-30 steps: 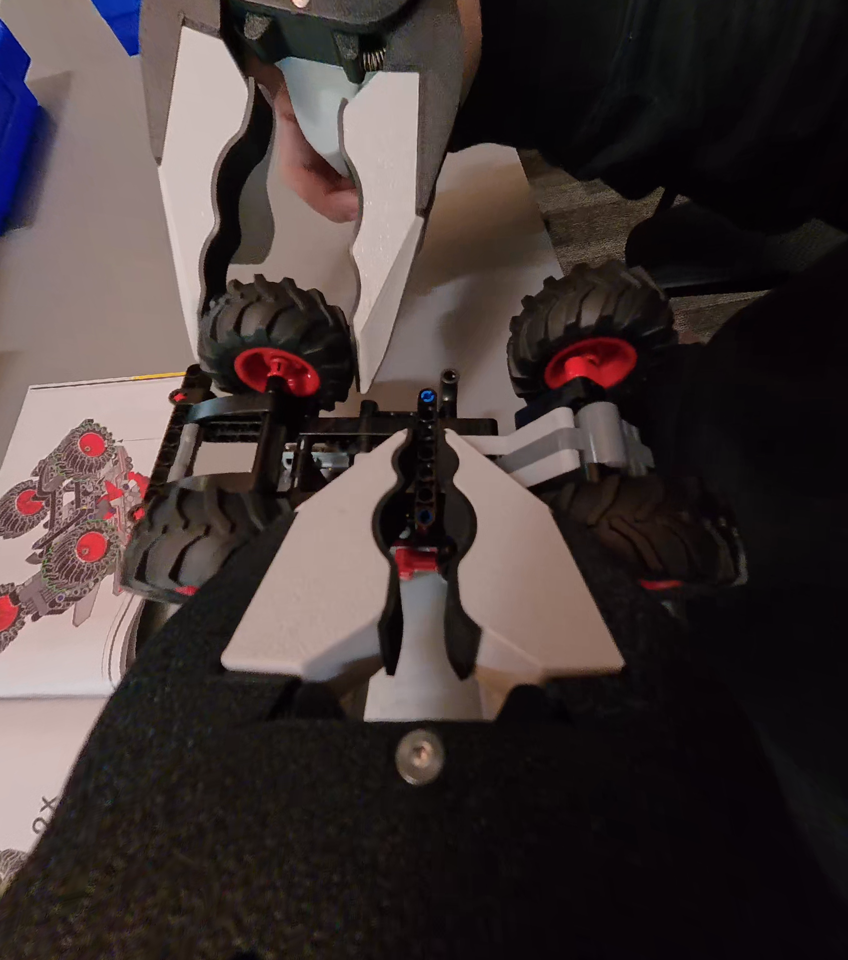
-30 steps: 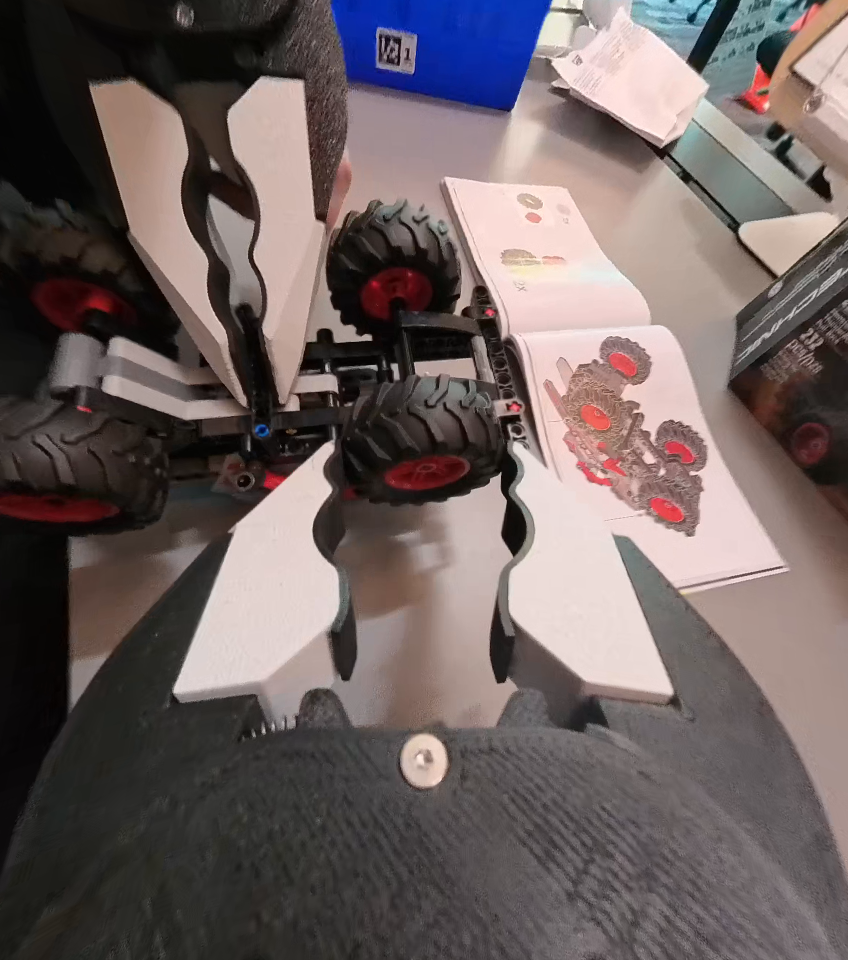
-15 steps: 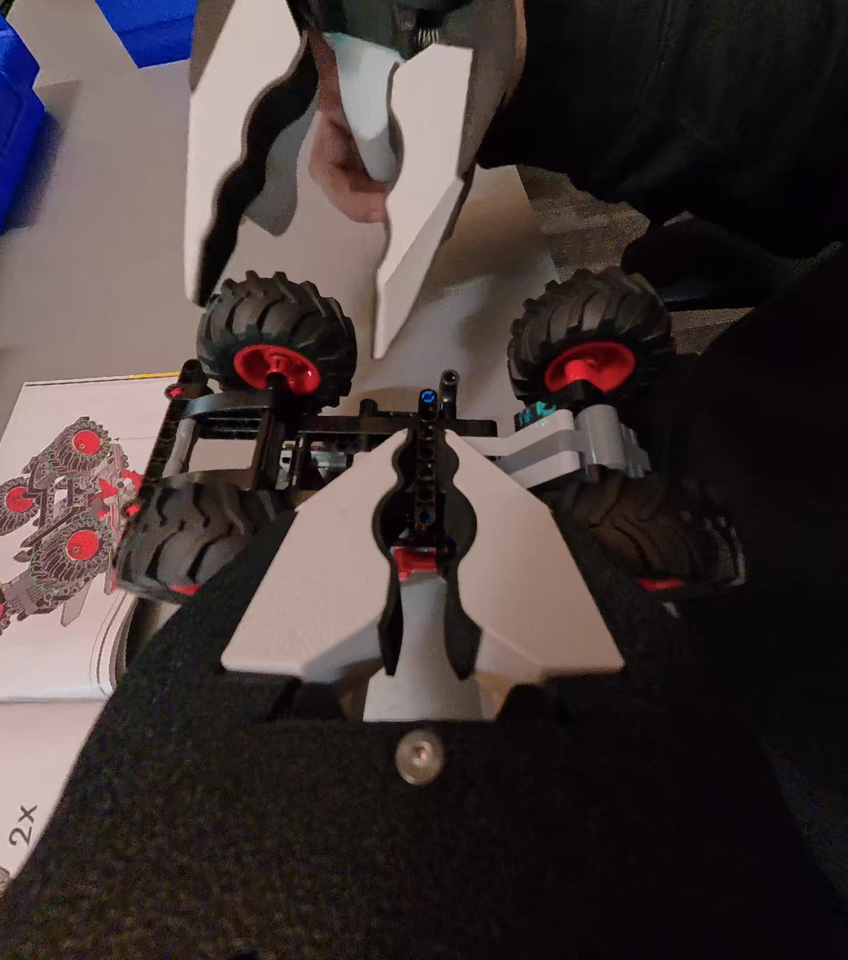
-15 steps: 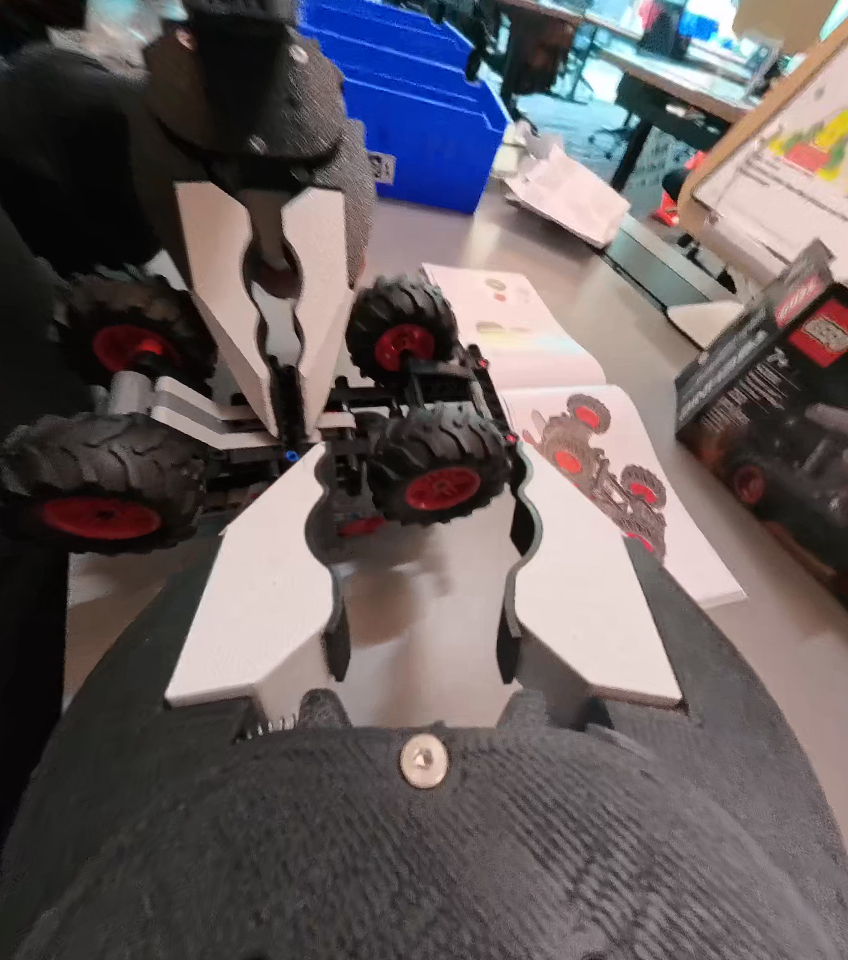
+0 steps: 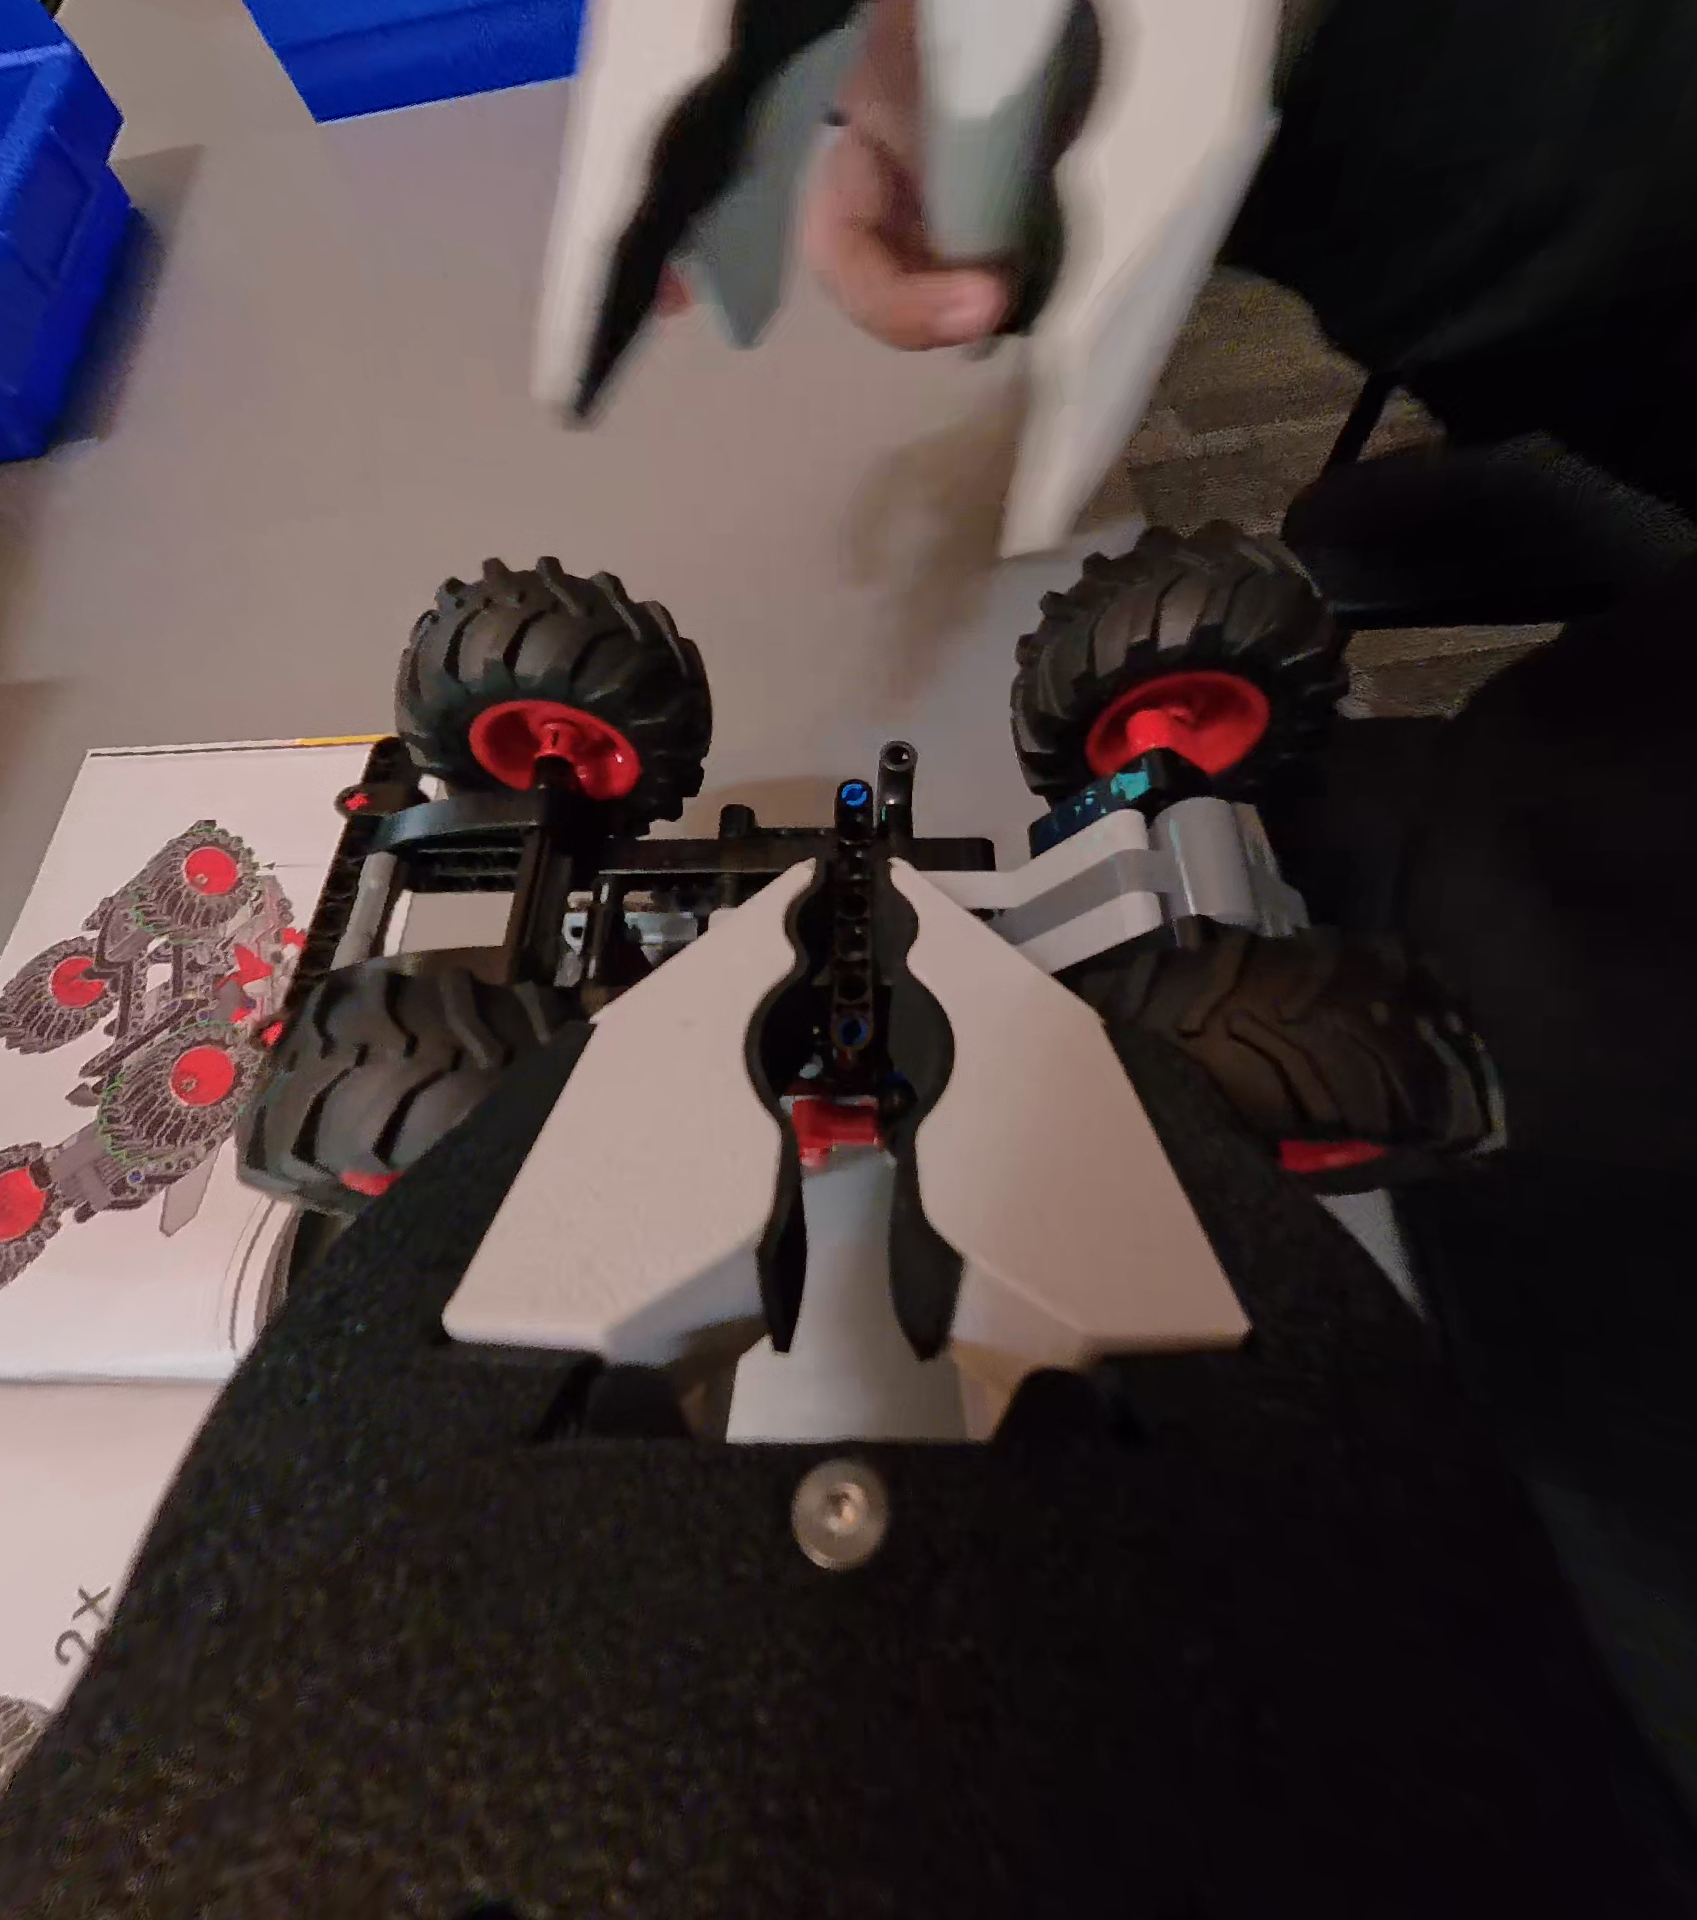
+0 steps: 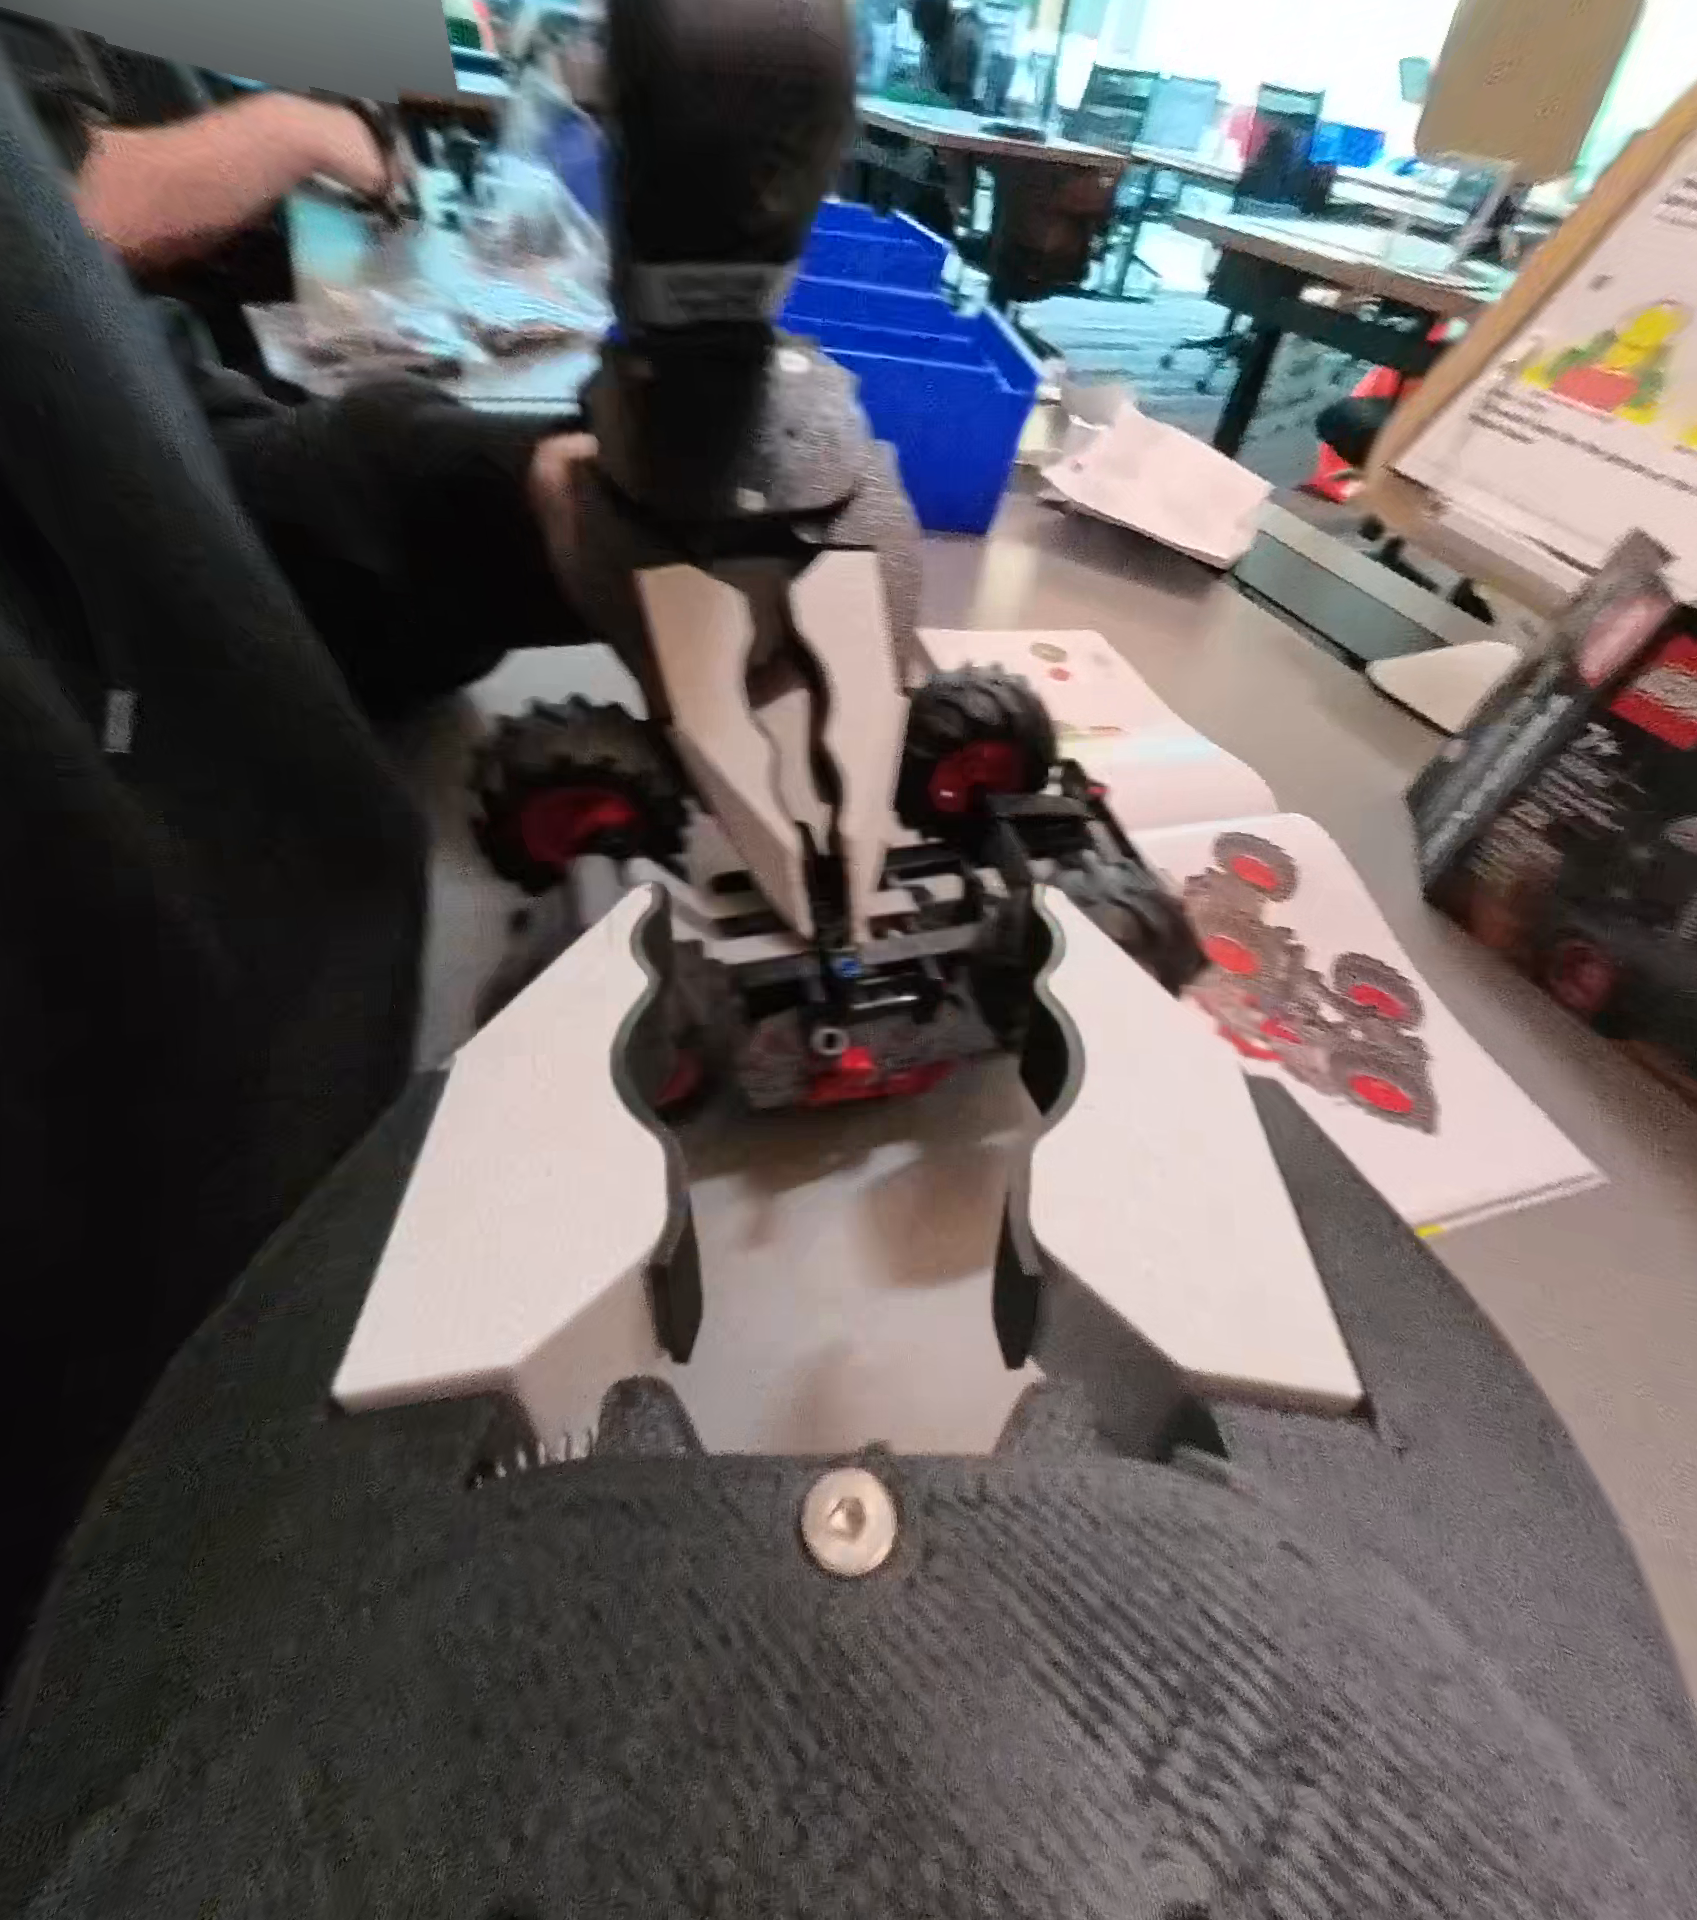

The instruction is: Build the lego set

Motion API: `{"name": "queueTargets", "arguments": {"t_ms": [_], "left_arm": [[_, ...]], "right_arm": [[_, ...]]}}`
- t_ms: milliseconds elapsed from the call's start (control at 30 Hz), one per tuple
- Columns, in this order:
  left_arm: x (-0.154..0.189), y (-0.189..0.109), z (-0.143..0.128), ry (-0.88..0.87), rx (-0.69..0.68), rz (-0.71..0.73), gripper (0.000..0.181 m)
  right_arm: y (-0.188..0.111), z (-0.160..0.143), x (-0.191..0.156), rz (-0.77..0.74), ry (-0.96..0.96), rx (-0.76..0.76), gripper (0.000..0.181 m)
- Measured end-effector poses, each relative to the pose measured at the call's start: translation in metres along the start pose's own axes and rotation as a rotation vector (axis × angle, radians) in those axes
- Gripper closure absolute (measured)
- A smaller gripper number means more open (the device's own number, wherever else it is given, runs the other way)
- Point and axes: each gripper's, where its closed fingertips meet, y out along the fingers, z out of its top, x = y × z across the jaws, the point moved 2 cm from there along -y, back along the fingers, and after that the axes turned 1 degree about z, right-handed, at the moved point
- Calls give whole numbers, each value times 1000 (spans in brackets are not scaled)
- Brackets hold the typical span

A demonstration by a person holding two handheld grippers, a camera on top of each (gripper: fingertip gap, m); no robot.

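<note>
A: Left gripper (image 5: 849, 894) is clamping its fingers together on the black beam (image 5: 854, 935) standing up from the middle of the toy truck (image 5: 719, 862), which is sitting on the table (image 5: 304, 499) right under it.

B: Right gripper (image 6: 849, 1060) is hanging just above, fingers apart, holding nothing.

A: Handling?

B: Looking light and stiff, but snap-fit, so likely popping apart if twisted. Frame beams are seeming the safest hold; the rubber tyres (image 5: 553, 665) are probably rolling and giving.

A: Hidden?

B: Left gripper is covering the near side of the frame; the right one is blurring. Manual (image 5: 44, 987) is lying partly under the truck.
</note>
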Motion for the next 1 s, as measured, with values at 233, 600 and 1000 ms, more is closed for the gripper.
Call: {"name": "queueTargets", "arguments": {"t_ms": [233, 600, 1000], "left_arm": [[-9, 2, 1, 6, -12, 9, 176], [-35, 4, 0, 25, -52, 101, 176], [-41, 2, -3, -31, -26, 88, 176]], "right_arm": [[9, -24, -57, 49, -69, -187, 106], [-8, -30, -48, -13, -169, -313, 155], [17, -40, -19, -16, -202, -283, 100]]}}
